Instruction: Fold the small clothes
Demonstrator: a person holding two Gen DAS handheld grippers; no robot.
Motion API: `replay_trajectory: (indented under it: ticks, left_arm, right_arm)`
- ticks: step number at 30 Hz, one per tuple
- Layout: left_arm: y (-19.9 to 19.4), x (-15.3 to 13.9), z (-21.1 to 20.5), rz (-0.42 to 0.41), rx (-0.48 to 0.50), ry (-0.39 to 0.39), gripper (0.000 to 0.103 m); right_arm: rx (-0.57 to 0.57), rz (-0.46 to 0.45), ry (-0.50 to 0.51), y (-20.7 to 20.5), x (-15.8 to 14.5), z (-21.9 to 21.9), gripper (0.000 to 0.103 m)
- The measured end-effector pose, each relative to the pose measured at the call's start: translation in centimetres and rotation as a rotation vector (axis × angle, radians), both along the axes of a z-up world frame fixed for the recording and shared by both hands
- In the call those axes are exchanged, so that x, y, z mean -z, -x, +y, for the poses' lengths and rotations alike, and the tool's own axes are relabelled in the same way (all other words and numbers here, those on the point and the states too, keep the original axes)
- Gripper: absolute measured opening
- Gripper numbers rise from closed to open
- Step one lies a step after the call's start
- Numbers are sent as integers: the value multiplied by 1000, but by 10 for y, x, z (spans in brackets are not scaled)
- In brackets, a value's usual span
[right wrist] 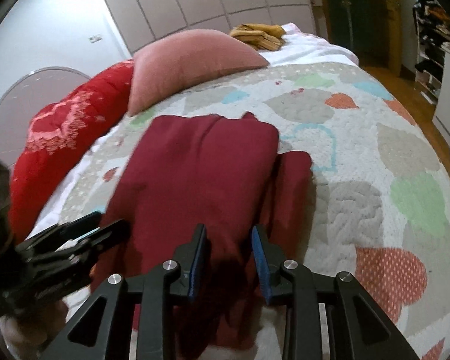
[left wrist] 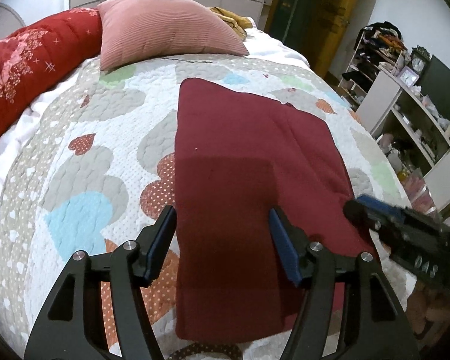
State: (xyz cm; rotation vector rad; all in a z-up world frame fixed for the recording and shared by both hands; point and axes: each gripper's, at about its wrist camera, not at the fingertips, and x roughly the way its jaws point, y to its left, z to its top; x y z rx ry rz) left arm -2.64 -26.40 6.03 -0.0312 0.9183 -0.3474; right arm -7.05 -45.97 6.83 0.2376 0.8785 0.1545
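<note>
A dark red garment (left wrist: 243,162) lies folded into a long strip on the heart-patterned quilt (left wrist: 84,180). My left gripper (left wrist: 222,219) is open and hovers over the garment's near left edge, holding nothing. My right gripper (right wrist: 229,234) is open, its blue-padded fingers spread over the near end of the garment (right wrist: 201,174), with no cloth pinched. A folded flap lies beside the garment's right edge (right wrist: 294,174). Each gripper also shows in the other's view: the right one (left wrist: 384,222), the left one (right wrist: 75,234).
A pink cushion (left wrist: 165,27) and a red quilted blanket (left wrist: 21,63) lie at the far side of the bed. A yellow garment (right wrist: 258,36) sits behind the cushion. White shelves with clutter (left wrist: 405,99) stand to the right, beyond the bed edge.
</note>
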Motion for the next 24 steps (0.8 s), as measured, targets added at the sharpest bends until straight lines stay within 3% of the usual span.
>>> replay_trajectory:
  ticks: [6, 14, 19, 22, 24]
  left_arm:
    - [-2, 4, 11, 52, 11, 88, 65]
    - [-24, 10, 38, 123, 35, 225, 72]
    - [-39, 20, 39, 196, 50, 318, 73]
    - [-44, 26, 32, 204, 77, 329, 80]
    - [-48, 31, 29, 224, 101, 338, 82]
  right_arm:
    - [-31, 51, 12, 4, 24, 5, 37]
    - [33, -39, -76, 4, 4, -27, 53]
    - [99, -2, -88, -22, 16, -42, 63]
    - [125, -9, -176, -31, 25, -56, 70]
    - [123, 4, -245, -40, 32, -61, 80]
